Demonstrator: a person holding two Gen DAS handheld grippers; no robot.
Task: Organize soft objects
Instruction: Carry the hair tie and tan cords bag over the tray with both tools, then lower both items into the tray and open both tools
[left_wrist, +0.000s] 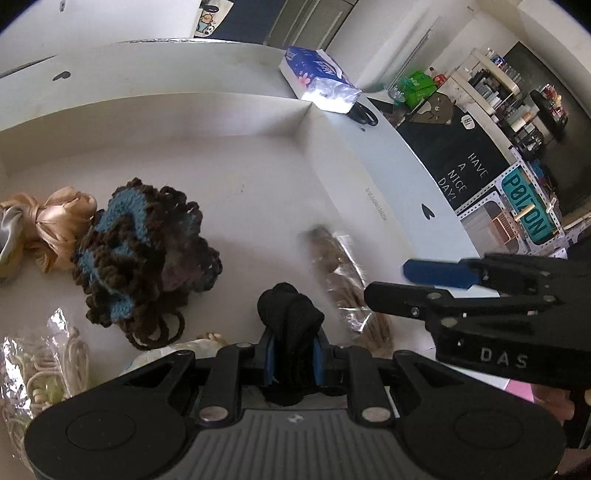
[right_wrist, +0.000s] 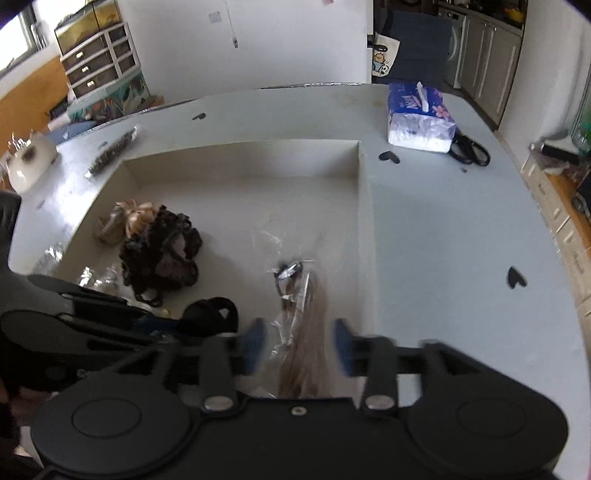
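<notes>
A shallow white tray (left_wrist: 303, 122) (right_wrist: 364, 192) lies on the table. My left gripper (left_wrist: 291, 354) is shut on a black fabric bundle (left_wrist: 290, 314), held low over the tray's near part; the bundle also shows in the right wrist view (right_wrist: 212, 314). My right gripper (right_wrist: 299, 345) is open, its blue pads (right_wrist: 255, 343) spread on either side of a clear-wrapped tan hair piece (right_wrist: 304, 321) (left_wrist: 340, 273) lying in the tray. In the left wrist view the right gripper (left_wrist: 424, 280) comes in from the right.
In the tray lie a brown-and-blue crocheted piece (left_wrist: 144, 251) (right_wrist: 162, 251), a golden satin scrunchie (left_wrist: 55, 225) (right_wrist: 135, 218) and a clear bag of cream cord (left_wrist: 40, 362). On the table are a tissue pack (right_wrist: 419, 118) (left_wrist: 317, 79), black scissors (right_wrist: 471, 149) and a dark packet (right_wrist: 112, 151).
</notes>
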